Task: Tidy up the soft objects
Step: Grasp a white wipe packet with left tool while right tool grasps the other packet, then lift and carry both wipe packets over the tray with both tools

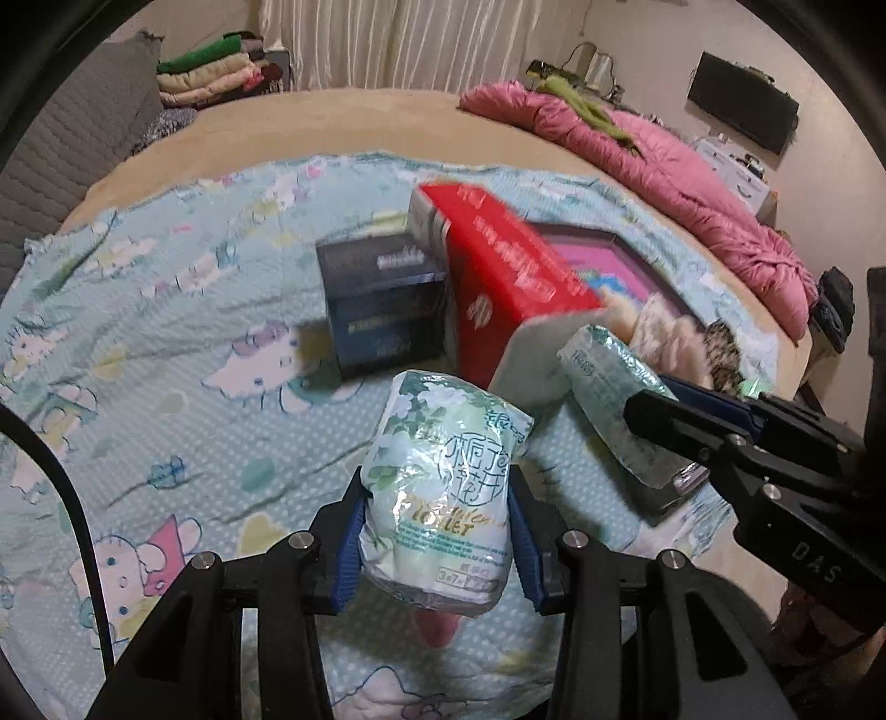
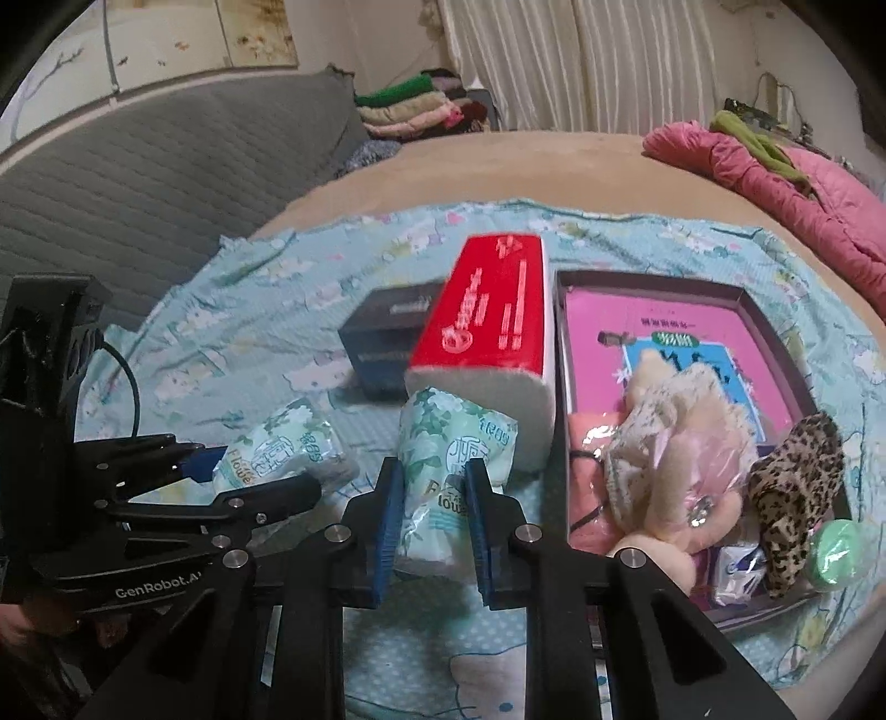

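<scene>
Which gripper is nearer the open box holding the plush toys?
Right. The right gripper, shut on a tissue pack, sits just beside the box. The left gripper, gripping its own pack, is farther away, on the right gripper's other side.

Home bedroom: bed (image 1: 343, 116) under cartoon-print sheet (image 1: 166, 310), pink quilt (image 1: 664, 160) at two o'clock, curtains (image 1: 398, 39) at twelve.
</scene>
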Tool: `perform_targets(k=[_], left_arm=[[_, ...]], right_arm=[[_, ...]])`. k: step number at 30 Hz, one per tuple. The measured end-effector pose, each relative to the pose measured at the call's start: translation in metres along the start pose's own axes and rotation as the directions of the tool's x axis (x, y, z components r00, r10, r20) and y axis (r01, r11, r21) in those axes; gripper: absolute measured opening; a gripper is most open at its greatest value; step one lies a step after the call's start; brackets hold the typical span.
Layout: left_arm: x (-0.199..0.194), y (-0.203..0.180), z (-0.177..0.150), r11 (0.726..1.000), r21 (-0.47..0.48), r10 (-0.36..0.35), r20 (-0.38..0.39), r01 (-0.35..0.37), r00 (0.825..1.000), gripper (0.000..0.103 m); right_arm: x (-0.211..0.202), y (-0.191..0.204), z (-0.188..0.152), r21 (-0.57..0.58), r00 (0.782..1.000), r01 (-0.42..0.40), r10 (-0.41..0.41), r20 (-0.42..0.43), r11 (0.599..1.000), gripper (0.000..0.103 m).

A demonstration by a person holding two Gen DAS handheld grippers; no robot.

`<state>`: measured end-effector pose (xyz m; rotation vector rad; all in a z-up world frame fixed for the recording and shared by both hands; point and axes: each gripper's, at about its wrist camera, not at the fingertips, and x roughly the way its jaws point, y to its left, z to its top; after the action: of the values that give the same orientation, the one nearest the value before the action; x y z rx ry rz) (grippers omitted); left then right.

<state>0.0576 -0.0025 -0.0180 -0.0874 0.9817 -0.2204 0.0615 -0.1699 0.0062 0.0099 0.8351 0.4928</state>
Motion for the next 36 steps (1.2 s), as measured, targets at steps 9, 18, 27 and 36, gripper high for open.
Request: perform_targets(k=[9, 18, 27, 36], left_arm=[[-0.016, -0.035, 0.025, 0.999, 0.033, -0.019, 0.053, 0.017, 0.998, 0.045], [-0.013, -0.081, 0.054, 0.994, 0.097, -0.048, 0.068, 0.041, 0.997, 0.045], [0.008, -0.128, 0.074, 0.984, 0.153, -0.097, 0.039, 0.09, 0.995, 0.045], [0.056, -0.164, 0.072, 0.973, 0.205, -0.099, -0.047, 0.106, 0.994, 0.045]], right_arm=[[-0.036, -0.017, 0.013, 0.022, 0.996, 0.029, -0.031, 0.088, 0.999, 0.022], [-0.066, -0.083, 0.015, 0.166, 0.979, 0.118, -0.142, 0.144, 0.979, 0.021], [-0.08, -0.124, 0.01, 0.234, 0.965, 0.176, -0.215, 0.152, 0.956, 0.02], [-0.064, -0.147, -0.006, 0.28, 0.971, 0.185, -0.22, 0.098, 0.942, 0.019]])
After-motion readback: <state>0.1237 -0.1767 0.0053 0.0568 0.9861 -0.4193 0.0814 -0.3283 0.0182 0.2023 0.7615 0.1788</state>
